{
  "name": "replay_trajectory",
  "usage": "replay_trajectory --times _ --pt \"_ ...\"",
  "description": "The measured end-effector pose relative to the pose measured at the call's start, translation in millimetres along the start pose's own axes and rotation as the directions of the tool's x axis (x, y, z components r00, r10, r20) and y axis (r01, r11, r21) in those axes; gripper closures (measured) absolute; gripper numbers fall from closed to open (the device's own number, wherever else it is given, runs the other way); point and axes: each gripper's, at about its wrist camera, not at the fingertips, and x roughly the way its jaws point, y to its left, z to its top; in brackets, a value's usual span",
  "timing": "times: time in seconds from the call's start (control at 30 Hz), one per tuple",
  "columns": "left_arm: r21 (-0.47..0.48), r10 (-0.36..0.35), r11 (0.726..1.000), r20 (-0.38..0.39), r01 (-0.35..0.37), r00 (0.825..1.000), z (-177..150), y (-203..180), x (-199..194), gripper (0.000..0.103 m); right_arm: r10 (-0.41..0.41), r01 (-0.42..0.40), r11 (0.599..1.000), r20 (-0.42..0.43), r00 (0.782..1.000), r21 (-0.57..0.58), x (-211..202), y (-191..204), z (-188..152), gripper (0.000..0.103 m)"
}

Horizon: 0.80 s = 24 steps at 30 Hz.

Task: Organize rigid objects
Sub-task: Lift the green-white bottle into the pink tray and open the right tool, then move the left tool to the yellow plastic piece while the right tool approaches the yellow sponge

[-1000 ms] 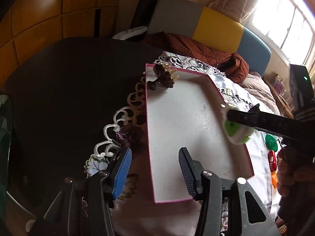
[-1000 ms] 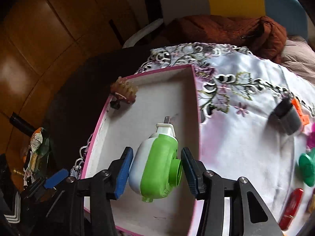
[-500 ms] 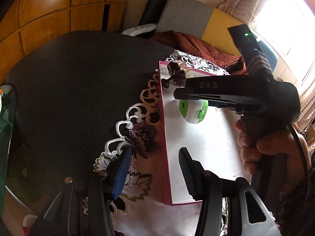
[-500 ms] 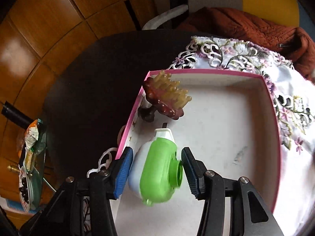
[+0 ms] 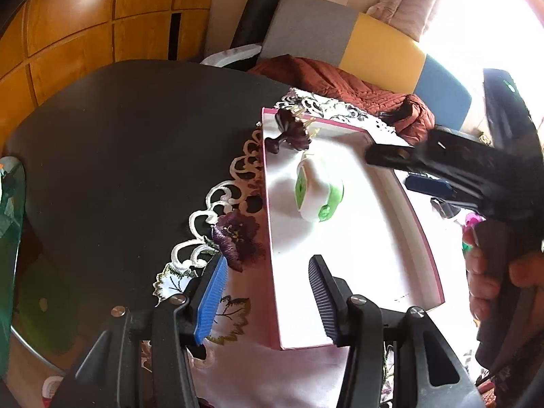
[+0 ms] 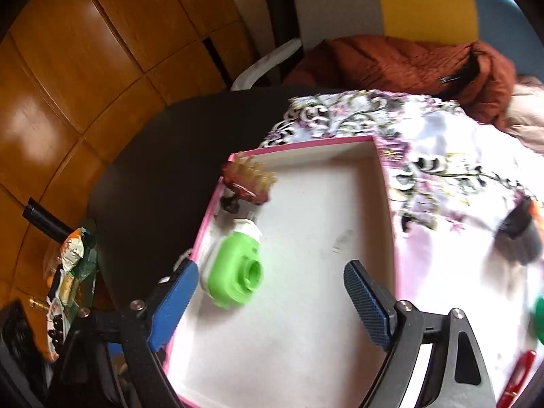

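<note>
A green and white toy camera [image 6: 234, 272] [image 5: 318, 190] lies on the floor of the pink-rimmed white tray [image 6: 384, 176] [image 5: 268, 238], close to its left wall. Just beyond it, a brown hair claw [image 6: 248, 178] [image 5: 292, 131] sits in the far left corner. My right gripper [image 6: 272, 302] hovers over the tray with its jaws opening; the toy lies near the left finger, and neither pad touches it. My left gripper [image 5: 267, 301] straddles the tray's near left wall, partly open, pads apart from it. A hand [image 5: 489, 272] holds the right tool.
The tray rests on a lace-edged floral cloth [image 5: 238, 187] over a round black table [image 5: 119, 153]. A black cylinder [image 6: 520, 234], a green piece [image 6: 539, 312] and a red item [image 6: 520, 377] lie right of the tray. A rust jacket [image 6: 408, 64] is draped behind.
The right gripper carried the toy camera to the tray's left side beside the hair claw, then opened and drew back. The toy now rests on the tray floor. The left gripper stayed put.
</note>
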Motion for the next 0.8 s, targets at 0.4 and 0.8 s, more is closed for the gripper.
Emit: replay_trajectory --times 0.4,0.8 --pt "0.083 -0.013 0.996 0.032 0.011 0.999 -2 -26 -14 0.053 -0.130 0.126 0.990 0.064 0.989 0.057 -75 -75 -37 0.004" --pt "0.187 -0.060 0.981 0.011 0.057 0.998 -2 -63 -13 0.053 -0.379 0.342 0.901 0.101 0.920 0.267 -155 -199 -72 0.000"
